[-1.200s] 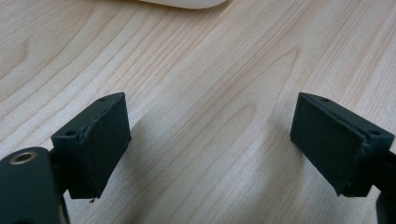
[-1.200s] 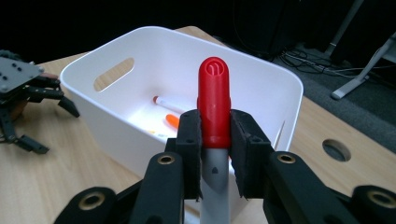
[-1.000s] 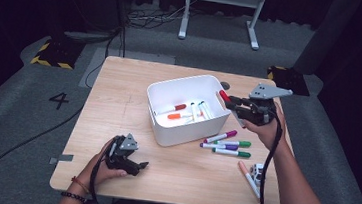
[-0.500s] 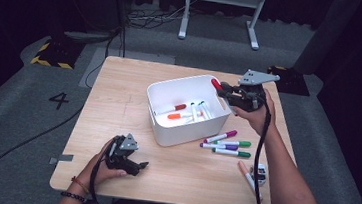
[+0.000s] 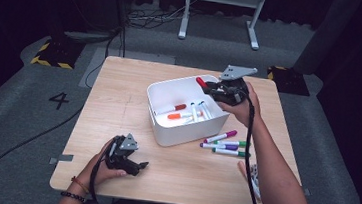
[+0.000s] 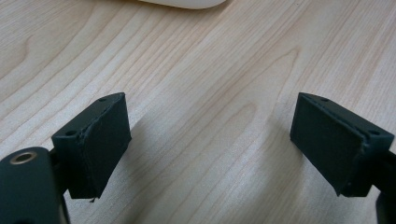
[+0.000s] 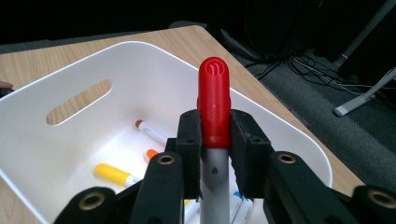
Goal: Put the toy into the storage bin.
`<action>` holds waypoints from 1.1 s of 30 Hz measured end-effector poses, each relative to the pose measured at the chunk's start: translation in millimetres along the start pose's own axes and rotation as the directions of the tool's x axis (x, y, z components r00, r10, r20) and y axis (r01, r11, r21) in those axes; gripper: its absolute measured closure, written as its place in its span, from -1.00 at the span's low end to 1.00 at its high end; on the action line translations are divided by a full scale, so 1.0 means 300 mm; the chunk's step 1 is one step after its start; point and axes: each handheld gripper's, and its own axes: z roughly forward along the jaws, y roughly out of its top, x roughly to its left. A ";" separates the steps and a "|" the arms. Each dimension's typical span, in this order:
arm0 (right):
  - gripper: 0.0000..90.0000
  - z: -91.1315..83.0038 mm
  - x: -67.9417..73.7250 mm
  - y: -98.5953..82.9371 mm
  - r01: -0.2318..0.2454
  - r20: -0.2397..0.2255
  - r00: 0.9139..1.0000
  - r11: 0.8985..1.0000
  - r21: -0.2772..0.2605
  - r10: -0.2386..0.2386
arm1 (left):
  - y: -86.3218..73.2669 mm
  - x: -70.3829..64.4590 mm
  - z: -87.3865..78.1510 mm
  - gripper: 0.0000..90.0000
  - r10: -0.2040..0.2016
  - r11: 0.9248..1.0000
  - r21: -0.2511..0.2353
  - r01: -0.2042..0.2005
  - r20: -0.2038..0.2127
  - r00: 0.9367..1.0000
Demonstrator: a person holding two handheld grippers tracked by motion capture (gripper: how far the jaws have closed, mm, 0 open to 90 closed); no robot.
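The red-capped grey marker point(image 7: 214, 121) is clamped at its cap between the jaws of the right hand-held gripper point(image 5: 214, 89), held above the far rim of the white plastic bin point(image 5: 166, 130), apparently ready to drop in with the markers already there. At least four markers point(image 5: 188, 113) lie in the bin, and three more markers point(image 5: 225, 144) wait on the wooden table point(image 5: 119, 96) just beside the bin's right wall. The left hand-held gripper point(image 5: 137, 167) rests idle on the table near the bin's front corner, jaws spread and empty.

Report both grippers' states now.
Left gripper: open, holding nothing, over the wooden table.
Right gripper: closed on the red-capped grey marker.
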 end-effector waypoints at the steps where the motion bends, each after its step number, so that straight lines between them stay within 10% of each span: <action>1: 0.66 0.013 0.002 0.002 0.004 -0.006 1.000 1.000 0.003 -0.004 | 0.000 0.000 0.000 -0.72 0.001 1.000 0.000 -0.001 0.000 1.000; 12: 0.66 0.101 0.052 0.000 0.089 -0.076 0.994 0.993 0.079 -0.083 | -0.001 -0.001 0.000 -0.72 -0.008 1.000 -0.001 0.008 0.007 1.000; 20: 0.65 0.118 0.087 -0.020 0.206 -0.229 0.958 0.971 0.125 -0.174 | -0.001 -0.001 0.000 -0.72 -0.007 1.000 -0.001 0.007 0.006 1.000; 26: 0.65 0.116 0.083 -0.048 0.218 -0.303 0.940 0.959 0.179 -0.157 | -0.001 -0.001 0.000 -0.72 -0.005 1.000 -0.002 0.005 0.002 1.000; 33: 0.46 0.102 0.092 -0.068 0.202 -0.306 0.941 0.965 0.168 -0.143 | -0.001 -0.001 0.000 -0.72 -0.008 1.000 -0.001 0.008 0.007 1.000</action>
